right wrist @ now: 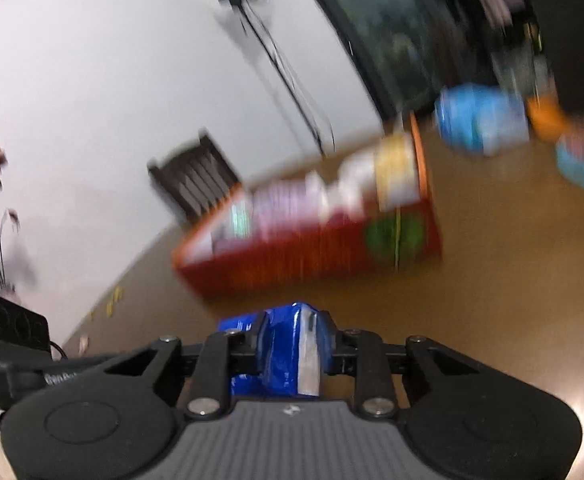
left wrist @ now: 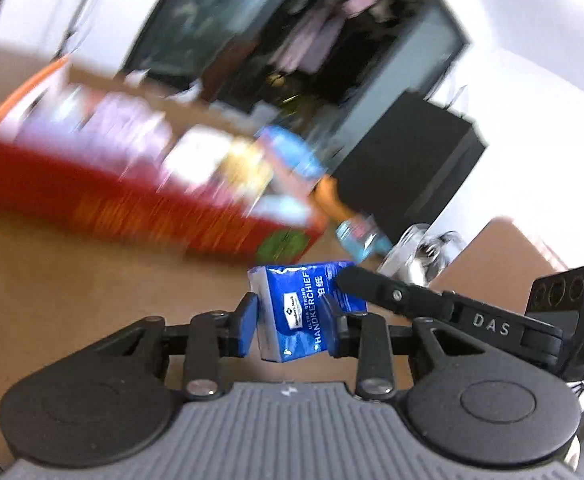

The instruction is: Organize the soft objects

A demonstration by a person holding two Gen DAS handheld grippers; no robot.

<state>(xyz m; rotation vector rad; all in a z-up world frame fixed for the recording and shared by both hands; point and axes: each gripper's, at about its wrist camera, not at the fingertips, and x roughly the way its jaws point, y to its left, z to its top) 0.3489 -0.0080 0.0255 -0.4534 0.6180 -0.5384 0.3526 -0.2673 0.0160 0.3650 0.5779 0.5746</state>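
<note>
My left gripper (left wrist: 292, 322) is shut on a blue handkerchief tissue pack (left wrist: 301, 312), held above the brown table. The right gripper's black finger (left wrist: 387, 290) reaches in from the right and touches that pack's upper right corner. In the right wrist view my right gripper (right wrist: 293, 350) is shut on a blue tissue pack (right wrist: 288, 350). A red open box (left wrist: 132, 204) with several soft packs inside lies ahead, blurred; it also shows in the right wrist view (right wrist: 315, 248).
More blue packs (right wrist: 479, 118) and an orange object (right wrist: 545, 118) lie on the table beyond the box. A clear glass object (left wrist: 415, 252) and a black box (left wrist: 411, 160) stand at right. A dark chair (right wrist: 196, 178) stands by the wall.
</note>
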